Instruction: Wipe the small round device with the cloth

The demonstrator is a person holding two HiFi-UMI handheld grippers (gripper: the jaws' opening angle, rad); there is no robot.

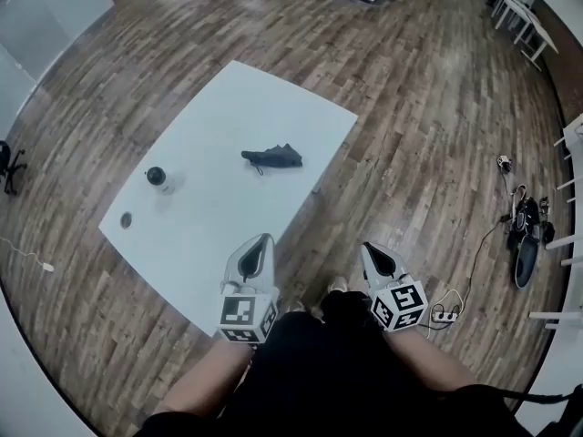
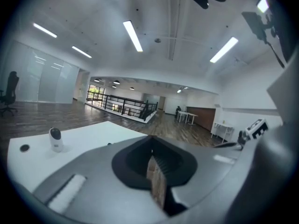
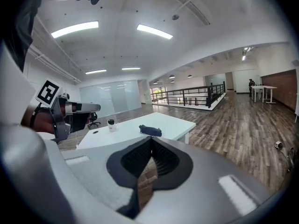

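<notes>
A white table [image 1: 228, 116] stands on a wooden floor [image 1: 410, 89]. The cloth [image 1: 271, 157], dark and crumpled, lies a little past the table's middle, nearer its right-hand edge. The small round device [image 1: 157, 177], dark on top with a pale body, stands upright close to the left-hand edge, well apart from the cloth. A small dark disc [image 1: 126, 218] lies flat by the left corner, near the device but not touching it.

Both grippers are held at the person's end, away from the cloth and the device. The left gripper [image 1: 262, 242] hangs over the table's near corner. In the left gripper view its jaws are pressed together with nothing between them. The right gripper [image 1: 372, 248] is over the floor, just off the table's right-hand edge. In the right gripper view its jaws are likewise together and empty, with the cloth and the device ahead on the table.
</notes>
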